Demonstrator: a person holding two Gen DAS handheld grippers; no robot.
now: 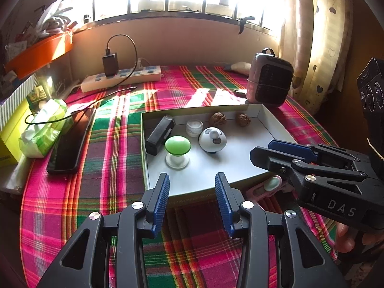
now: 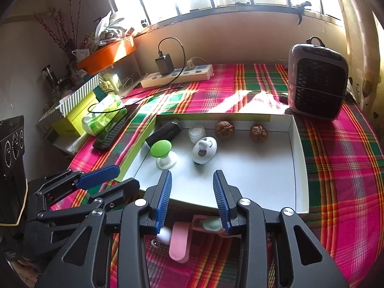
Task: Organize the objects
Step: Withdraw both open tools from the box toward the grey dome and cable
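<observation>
A shallow white box [image 1: 240, 165] [image 2: 264, 180] lies on the plaid tablecloth. In it are a black device [image 1: 159, 135] [image 2: 165, 132], a green-topped knob [image 1: 177, 145] [image 2: 161, 148], a small white jar [image 1: 194, 127] [image 2: 196, 133], a white round gadget [image 1: 212, 140] [image 2: 204, 150] and two walnuts [image 1: 217, 119] [image 2: 224, 130]. A pink object with a mint button [image 1: 270, 184] [image 2: 192, 230] lies in front of the box. My left gripper [image 1: 192, 187] is open and empty at the box's near edge. My right gripper [image 2: 192, 184] is open above the pink object and shows in the left wrist view [image 1: 260, 150].
A small heater [image 1: 270, 79] [image 2: 316, 76] stands behind the box at the right. A power strip [image 1: 120, 78] [image 2: 177, 74], a dark phone [image 1: 69, 141] [image 2: 112, 134] and a green tissue pack [image 1: 45, 129] [image 2: 103, 116] lie at the left. Boxes crowd the left edge.
</observation>
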